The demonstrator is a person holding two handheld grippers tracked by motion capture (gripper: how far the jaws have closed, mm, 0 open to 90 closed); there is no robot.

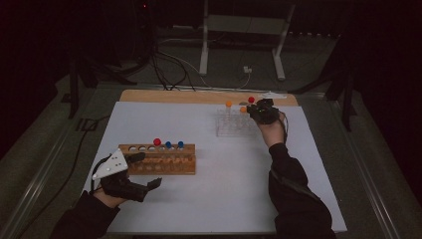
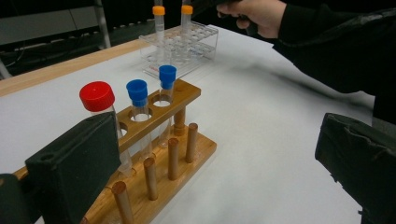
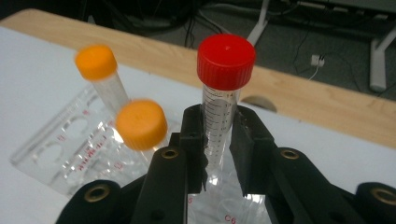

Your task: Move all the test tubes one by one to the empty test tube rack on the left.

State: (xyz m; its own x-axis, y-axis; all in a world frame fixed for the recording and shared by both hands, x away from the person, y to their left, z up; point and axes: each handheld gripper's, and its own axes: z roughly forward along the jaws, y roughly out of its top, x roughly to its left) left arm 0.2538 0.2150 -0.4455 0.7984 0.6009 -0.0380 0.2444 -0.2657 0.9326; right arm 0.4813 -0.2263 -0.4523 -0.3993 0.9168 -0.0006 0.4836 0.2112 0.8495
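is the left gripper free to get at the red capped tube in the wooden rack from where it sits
Probably yes: the left gripper is open right beside the wooden rack, and the red-capped tube stands at the near end of the row, nothing between.

orange caps blurred, red-capped tube base hidden

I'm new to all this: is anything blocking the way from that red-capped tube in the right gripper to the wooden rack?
Nothing visible does. The right gripper is clamped on the red-capped tube at the clear rack; bare white table lies between there and the wooden rack.
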